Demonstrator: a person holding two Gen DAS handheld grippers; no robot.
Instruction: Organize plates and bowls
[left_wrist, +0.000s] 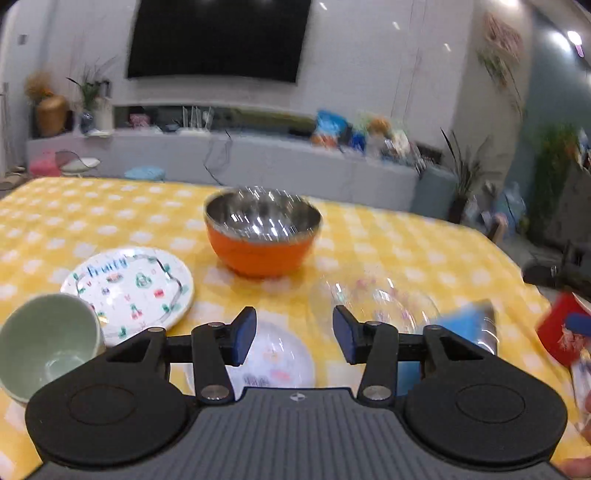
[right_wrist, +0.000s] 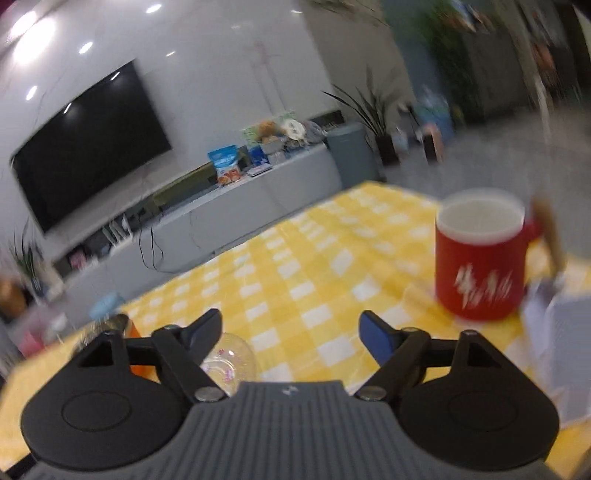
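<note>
My left gripper (left_wrist: 294, 338) is open and empty, held above the yellow checked table (left_wrist: 406, 236). Ahead of it stands an orange bowl (left_wrist: 263, 232) with a steel inside. A white patterned plate (left_wrist: 131, 286) lies to the left, with a pale green bowl (left_wrist: 46, 341) at the near left. A clear glass bowl (left_wrist: 373, 301) sits just right of centre, and a small clear plate (left_wrist: 275, 360) lies under the fingers. My right gripper (right_wrist: 291, 338) is open and empty. The glass bowl (right_wrist: 229, 360) shows behind its left finger, with the orange bowl (right_wrist: 135, 332) partly hidden beyond.
A red mug (right_wrist: 480, 258) stands on the table at the right, also at the right edge of the left wrist view (left_wrist: 561, 336). A blue object (left_wrist: 465, 325) lies near it. A TV wall and low shelf stand beyond the table.
</note>
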